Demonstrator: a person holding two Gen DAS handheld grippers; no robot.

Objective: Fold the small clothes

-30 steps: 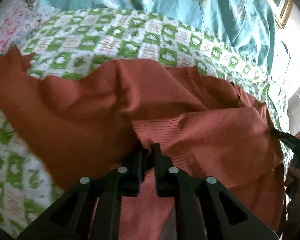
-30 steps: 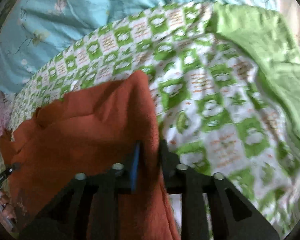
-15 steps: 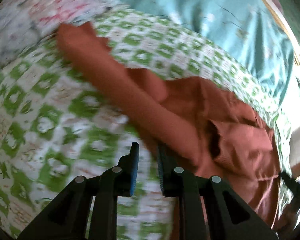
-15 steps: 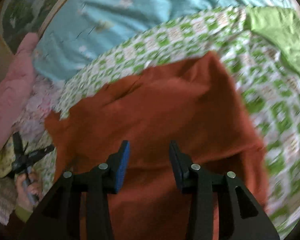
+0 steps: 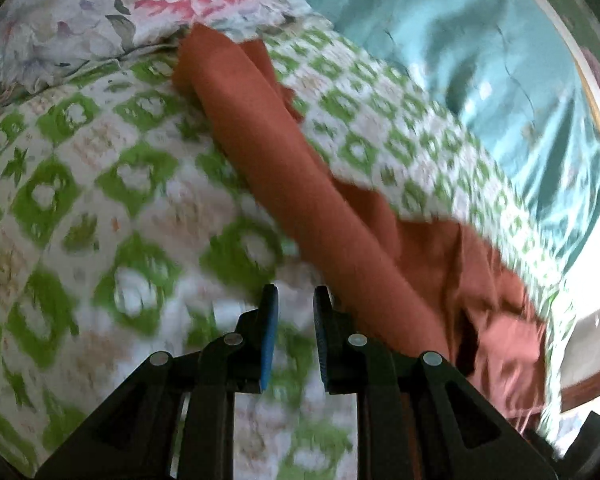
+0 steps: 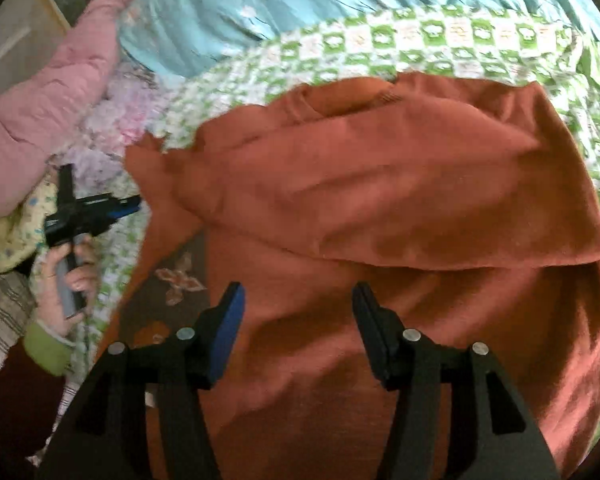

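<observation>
A rust-orange knit garment [image 6: 380,184] lies on the green-and-white checked bedspread [image 6: 420,36], with one half folded over the other. My right gripper [image 6: 298,300] is open and empty just above its near part. In the left wrist view a long sleeve of the garment [image 5: 284,168] stretches from the far left toward the bunched body at the right. My left gripper [image 5: 296,300] hovers over the bedspread [image 5: 100,184] just left of the sleeve, jaws a narrow gap apart and holding nothing. It also shows in the right wrist view [image 6: 136,204], held in a hand.
A teal floral quilt [image 5: 480,52] lies along the back. A floral pillow [image 5: 100,8] sits at the far left and a pink padded item [image 6: 48,112] beside it. A brown patterned patch [image 6: 172,280] shows at the garment's left edge. A wooden bed edge [image 5: 596,384] is at the right.
Both grippers let go of the garment. The right one opened wide and drew back over the folded cloth. The left one swung left, off the garment, over the bedspread beside the sleeve.
</observation>
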